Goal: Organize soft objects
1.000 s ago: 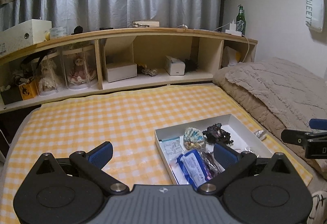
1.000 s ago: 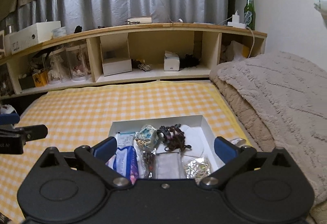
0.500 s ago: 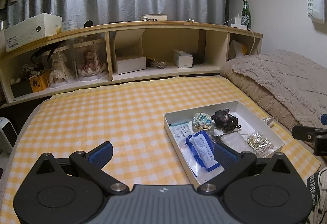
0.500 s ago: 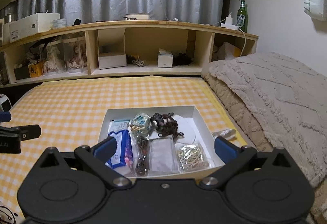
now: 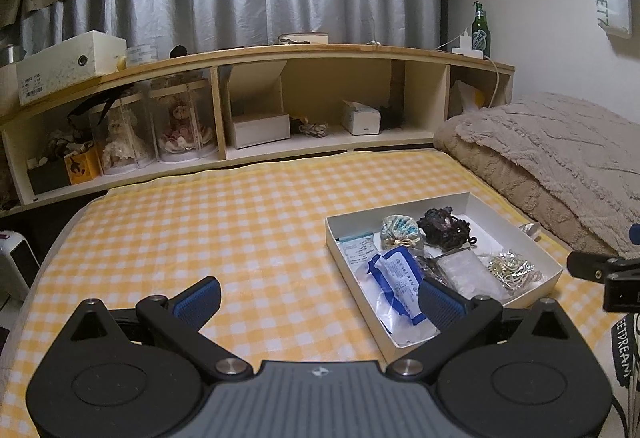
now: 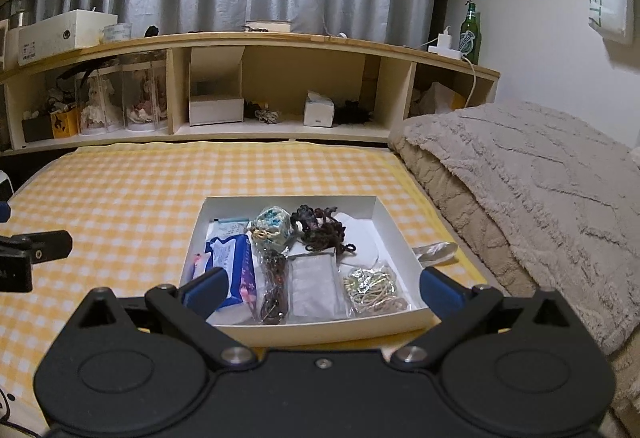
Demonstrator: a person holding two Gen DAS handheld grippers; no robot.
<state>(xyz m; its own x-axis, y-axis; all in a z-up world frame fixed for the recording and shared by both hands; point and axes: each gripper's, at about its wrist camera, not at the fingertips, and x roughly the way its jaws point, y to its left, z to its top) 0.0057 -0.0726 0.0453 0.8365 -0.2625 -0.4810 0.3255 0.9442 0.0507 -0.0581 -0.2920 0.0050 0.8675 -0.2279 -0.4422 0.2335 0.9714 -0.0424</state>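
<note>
A white shallow box [image 6: 394,234] [image 5: 332,238] lies on the yellow checked bedcover. It holds a blue packet [image 6: 232,262] [image 5: 396,274], a patterned pouch [image 6: 274,222] [image 5: 400,230], a dark knitted bundle [image 6: 322,228] [image 5: 444,224], a clear flat bag [image 6: 314,286] [image 5: 466,274], a bag of pale bands [image 6: 374,288] [image 5: 514,272] and a dark strand bag [image 6: 274,290]. My right gripper [image 6: 320,288] is open and empty, above the box's near edge. My left gripper [image 5: 320,300] is open and empty, left of the box.
A wooden headboard shelf [image 6: 280,38] with boxes and doll cases runs along the back. A beige folded blanket [image 6: 520,190] lies to the right of the box. A small clear wrapper [image 6: 436,250] lies beside the box. A green bottle [image 6: 470,32] stands on the shelf.
Both grippers have drawn back and risen from the box, so it now lies farther ahead and shows whole. Both stay open and empty.
</note>
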